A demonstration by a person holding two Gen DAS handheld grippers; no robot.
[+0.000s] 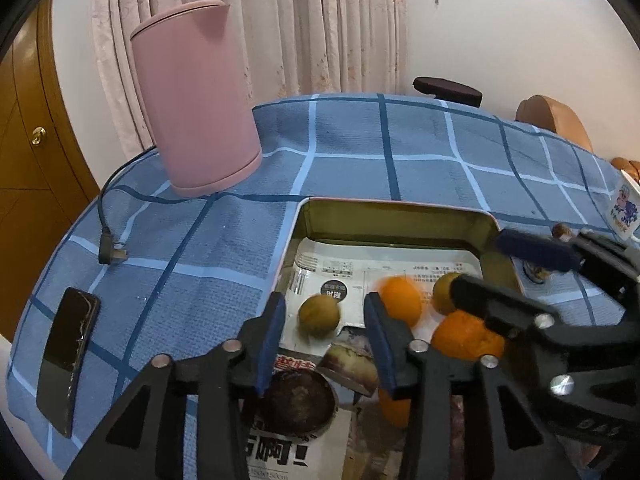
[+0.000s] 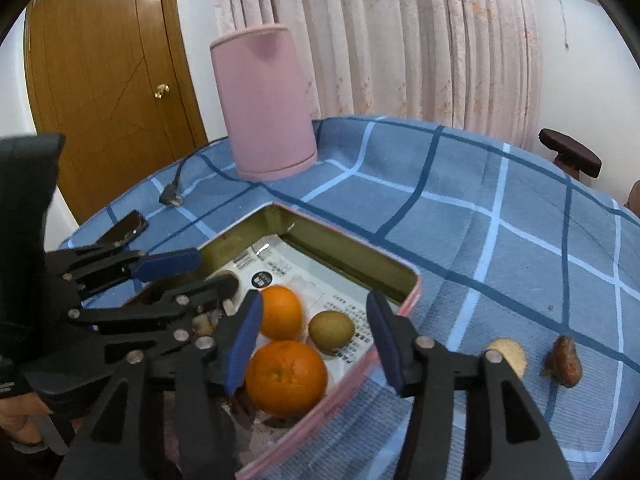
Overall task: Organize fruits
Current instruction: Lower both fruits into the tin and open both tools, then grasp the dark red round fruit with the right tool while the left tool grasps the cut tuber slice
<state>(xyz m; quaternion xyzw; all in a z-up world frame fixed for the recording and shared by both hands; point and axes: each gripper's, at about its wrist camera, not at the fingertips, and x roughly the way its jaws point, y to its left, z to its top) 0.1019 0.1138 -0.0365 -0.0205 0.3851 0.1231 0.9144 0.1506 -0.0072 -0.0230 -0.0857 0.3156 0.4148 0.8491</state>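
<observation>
A shallow metal tin (image 1: 392, 220) lined with printed paper holds the fruit. My left gripper (image 1: 326, 332) hangs open over its near end, and a brown kiwi (image 1: 320, 316) lies between and just beyond the fingertips, untouched. To the right are a blurred orange (image 1: 400, 300), a second kiwi (image 1: 446, 292) and another orange (image 1: 468, 336). My right gripper (image 2: 316, 340) is open over the tin (image 2: 344, 252), with one orange (image 2: 286, 378) low between its fingers, another orange (image 2: 282, 312) and a kiwi (image 2: 331, 330) beyond. Each gripper shows in the other's view: the right gripper (image 1: 516, 272), the left gripper (image 2: 200, 276).
A pink kettle (image 1: 196, 108) stands at the back of the blue checked tablecloth, its plug (image 1: 112, 254) loose and a phone (image 1: 68, 356) near the left edge. A biscuit (image 2: 508, 354) and a brown lump (image 2: 562, 360) lie right of the tin. A mug (image 1: 624, 208) stands far right.
</observation>
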